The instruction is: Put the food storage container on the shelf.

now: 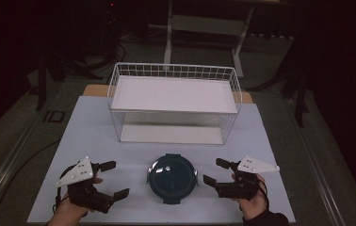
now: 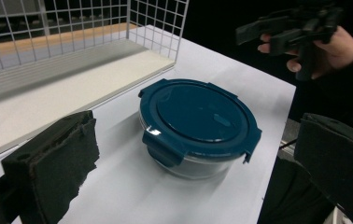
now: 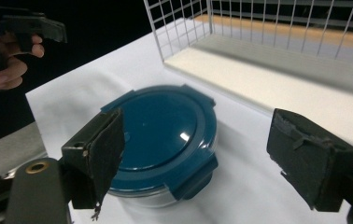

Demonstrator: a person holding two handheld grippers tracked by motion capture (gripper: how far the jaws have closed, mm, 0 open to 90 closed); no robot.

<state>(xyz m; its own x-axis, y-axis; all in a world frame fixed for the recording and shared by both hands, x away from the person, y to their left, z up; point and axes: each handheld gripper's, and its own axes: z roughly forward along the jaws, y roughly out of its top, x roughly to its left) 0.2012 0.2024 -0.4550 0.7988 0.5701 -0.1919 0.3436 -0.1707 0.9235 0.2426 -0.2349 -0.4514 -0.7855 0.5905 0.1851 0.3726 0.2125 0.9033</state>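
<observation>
My left tool (image 1: 111, 179) sits with its jaws spread wide and nothing between them, and my right tool (image 1: 216, 171) is the same: fully open, empty. Both hover low over the white surface (image 1: 96, 127), one on each side of the round container (image 1: 173, 178), near it but not touching. The container stands upright at the near middle of the surface, its dark blue lid (image 2: 198, 114) seated on a clear base, and from what I can see in the left gripper view the side clips (image 2: 163, 150) are folded down.

So I judge that the work is at its very beginning. Nothing has been gripped, lifted or opened. The wire rack (image 1: 173, 101) behind the container has both its upper shelf and its lower shelf bare. If the container is meant to go there, the whole of that is left: closing in from both sides, taking hold, carrying it forward and setting it down.
</observation>
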